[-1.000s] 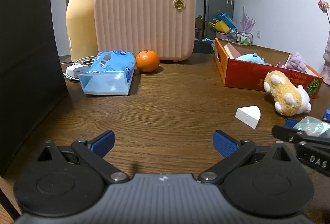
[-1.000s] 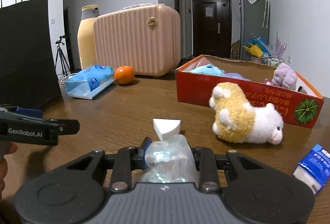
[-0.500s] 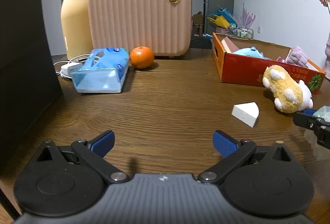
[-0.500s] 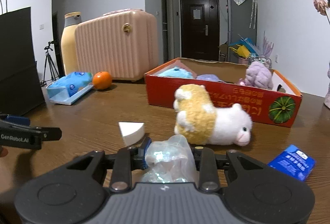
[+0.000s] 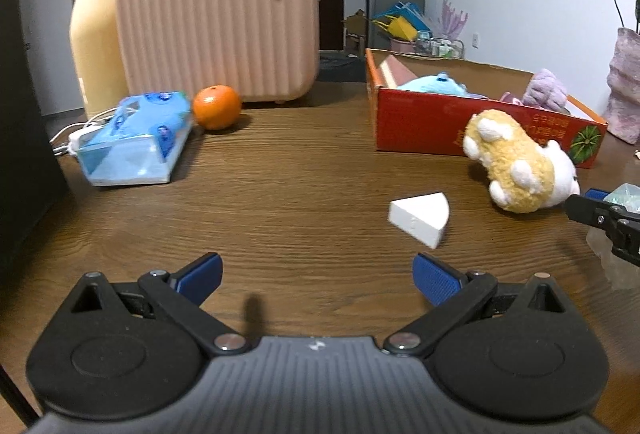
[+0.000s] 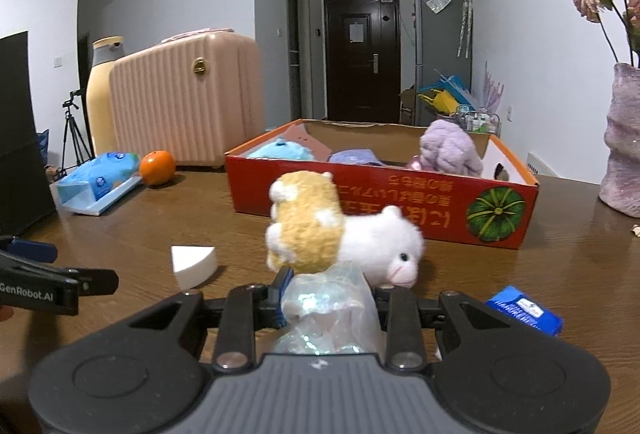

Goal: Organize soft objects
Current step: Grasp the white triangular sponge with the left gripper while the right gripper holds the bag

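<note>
My right gripper (image 6: 326, 298) is shut on a crumpled clear plastic bag (image 6: 324, 304), just short of a tan-and-white plush animal (image 6: 340, 230) lying on the wooden table. Behind the plush stands a red cardboard box (image 6: 420, 210) with a blue plush (image 6: 280, 151) and a purple plush (image 6: 450, 150) in it. My left gripper (image 5: 316, 276) hovers open over bare table, nothing between its blue pads. A white wedge-shaped sponge (image 5: 420, 216) lies ahead of it to the right, with the plush animal (image 5: 520, 170) and the box (image 5: 460, 122) beyond. The right gripper's tip (image 5: 600, 216) shows at that view's right edge.
A pink ribbed case (image 5: 220, 22), a cream thermos (image 5: 94, 34), an orange (image 5: 216, 106) and a blue tissue pack (image 5: 136, 140) stand at the back left. A black bag (image 5: 20, 114) walls the left side. A small blue packet (image 6: 524, 310) and a pink vase (image 6: 624, 138) are at the right.
Both grippers have slid right across the table. The plush animal and red box have come nearer and more central in the right wrist view. The bag stays gripped.
</note>
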